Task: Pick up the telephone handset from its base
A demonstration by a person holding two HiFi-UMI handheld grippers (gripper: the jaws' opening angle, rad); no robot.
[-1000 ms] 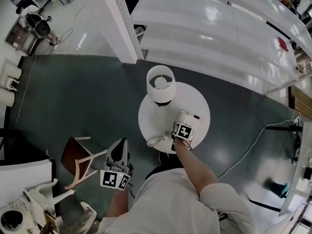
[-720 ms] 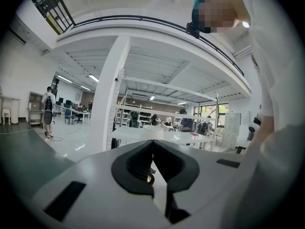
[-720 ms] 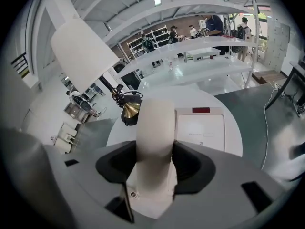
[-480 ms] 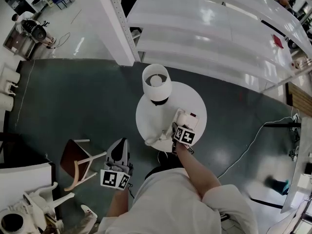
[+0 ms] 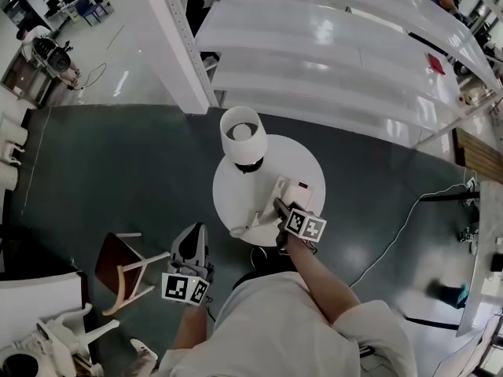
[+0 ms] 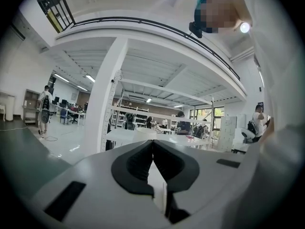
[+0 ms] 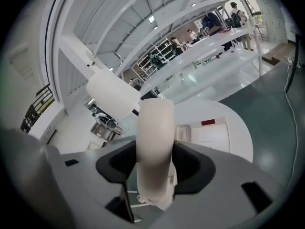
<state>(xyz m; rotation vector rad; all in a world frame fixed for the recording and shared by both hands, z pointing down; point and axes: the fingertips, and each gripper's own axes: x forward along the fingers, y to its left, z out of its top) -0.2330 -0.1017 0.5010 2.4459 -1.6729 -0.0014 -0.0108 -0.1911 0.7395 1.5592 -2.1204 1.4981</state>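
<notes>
1. Nearest the person, the left gripper [image 5: 191, 251] is hanging low beside the body, over the dark floor and well apart from the round table [image 5: 236, 181]. In the left gripper view its pads [image 6: 143, 159] are meeting with nothing between them, so it is idling clenched and empty.
2. Further out, the right gripper [image 5: 278, 207] is reaching over the table's near edge. It is plainly the nearer hand, and it is clamping the telephone handset [image 7: 155, 128] across its middle, a pad pressing on each side.
3. The handset's long axis is running along the line the right gripper is pointing. One end is rising beyond the jaws, and the other is tucking beneath them, where a bit of cord seems to be trailing.
4. Just beyond the handset, the base [image 7: 209, 136] is sitting flat on the table with its cradle showing empty. The handset appears to be hovering clear of it, on the person's side. Judging from this, the pick-up is looking largely done, and any further lift is going to be up and back, away from the base, with the cord setting the limit.
5. Farthest, a lamp [image 5: 241, 134] is standing at the table's far side, with white shelving [image 5: 330, 61] stretching behind.
</notes>
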